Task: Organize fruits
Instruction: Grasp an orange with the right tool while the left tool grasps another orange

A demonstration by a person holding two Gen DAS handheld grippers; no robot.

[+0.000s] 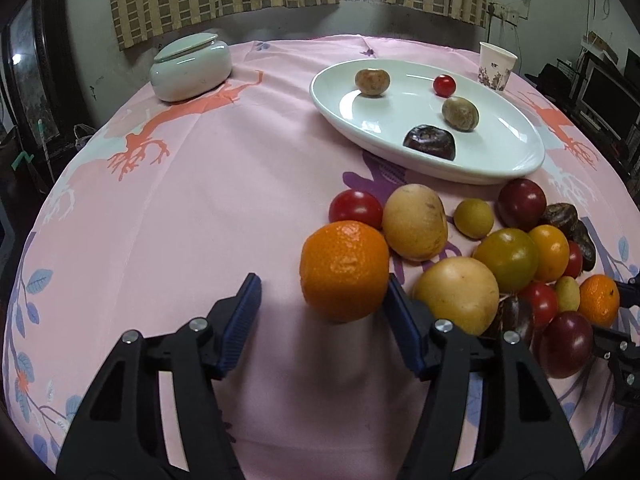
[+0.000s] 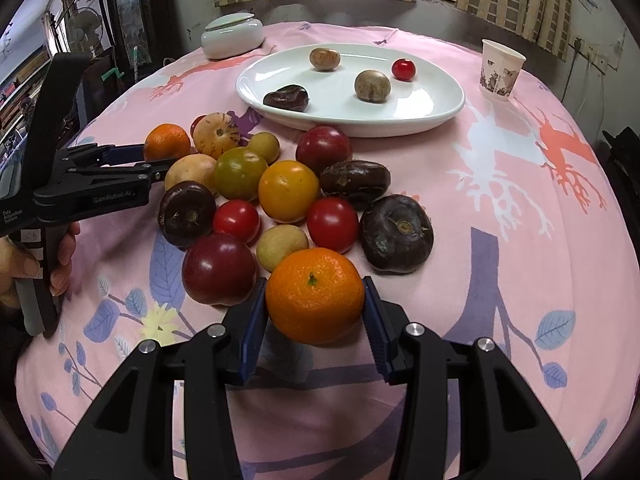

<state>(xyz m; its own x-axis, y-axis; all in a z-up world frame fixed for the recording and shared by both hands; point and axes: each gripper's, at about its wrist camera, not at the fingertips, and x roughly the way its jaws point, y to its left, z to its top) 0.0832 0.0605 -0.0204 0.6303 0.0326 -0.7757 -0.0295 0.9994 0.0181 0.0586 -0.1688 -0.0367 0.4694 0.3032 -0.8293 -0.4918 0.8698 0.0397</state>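
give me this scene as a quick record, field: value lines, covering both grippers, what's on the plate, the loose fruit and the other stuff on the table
left gripper: open, one pad against an orange, other pad clear of it
right gripper: shut on another orange
white plate: holds one cherry tomato, two brown round fruits, one dark wrinkled fruit
loose pile: mixed fruit on the tablecloth, in front of the plate
paper cup: upright, right of the plate
lidded jar: far left, lid on
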